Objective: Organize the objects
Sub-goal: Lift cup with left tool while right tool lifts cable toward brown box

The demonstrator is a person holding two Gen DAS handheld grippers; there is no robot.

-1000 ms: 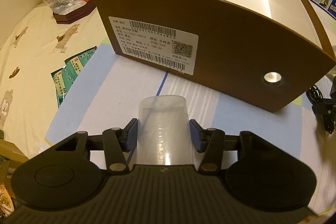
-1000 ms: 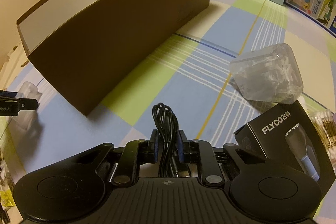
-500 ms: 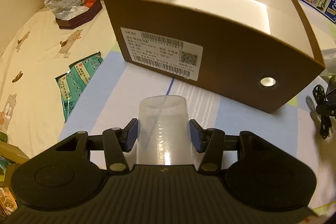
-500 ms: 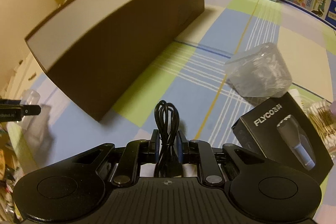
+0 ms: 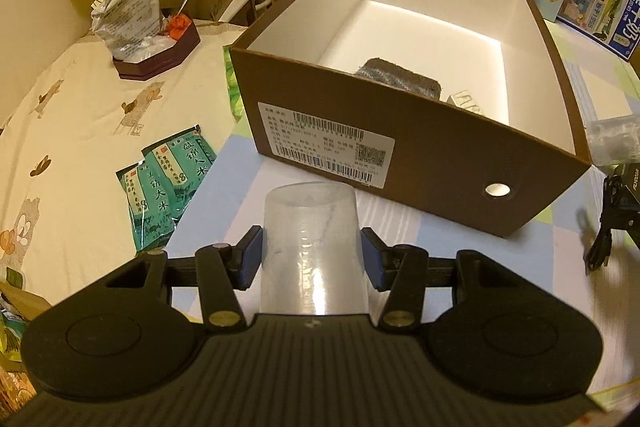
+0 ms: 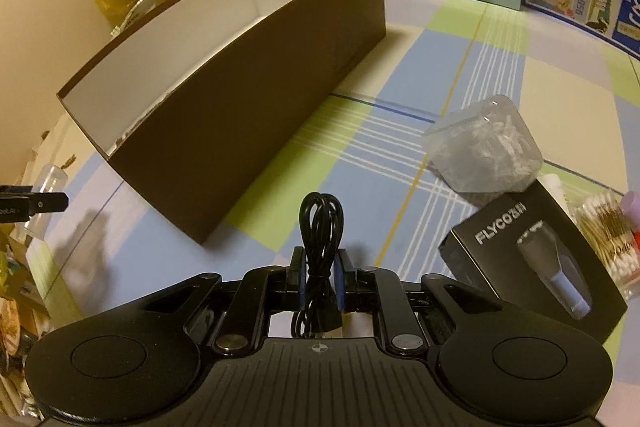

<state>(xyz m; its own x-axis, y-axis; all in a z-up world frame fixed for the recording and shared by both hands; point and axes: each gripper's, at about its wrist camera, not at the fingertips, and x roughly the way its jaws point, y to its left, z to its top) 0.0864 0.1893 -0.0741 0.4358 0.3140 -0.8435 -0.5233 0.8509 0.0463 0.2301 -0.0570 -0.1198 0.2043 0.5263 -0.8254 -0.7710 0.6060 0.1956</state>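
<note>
My left gripper [image 5: 311,253] is shut on a frosted clear plastic cup [image 5: 314,251], held bottom-forward above the checked cloth just short of the brown cardboard box [image 5: 420,155]. The box is open, white inside, with a dark grey pouch [image 5: 400,78] and a small white item [image 5: 466,103] on its floor. My right gripper [image 6: 319,277] is shut on a coiled black cable [image 6: 320,223], lifted off the cloth to the right of the box [image 6: 248,99]. The left gripper's finger [image 6: 36,205] and the cup [image 6: 48,183] show at the far left of the right wrist view.
On the right lie a clear tub of small white pieces [image 6: 486,151], a black FLYCO box [image 6: 532,255] and a cotton-swab pack [image 6: 608,231]. Green packets [image 5: 168,187] and a dark tray with a crumpled bag [image 5: 156,55] sit left of the box. Cartons and posters line the back.
Both grippers have risen with their loads; the box interior with its grey pouch has come into the left wrist view, and the box's rim sits lower in the right wrist view.
</note>
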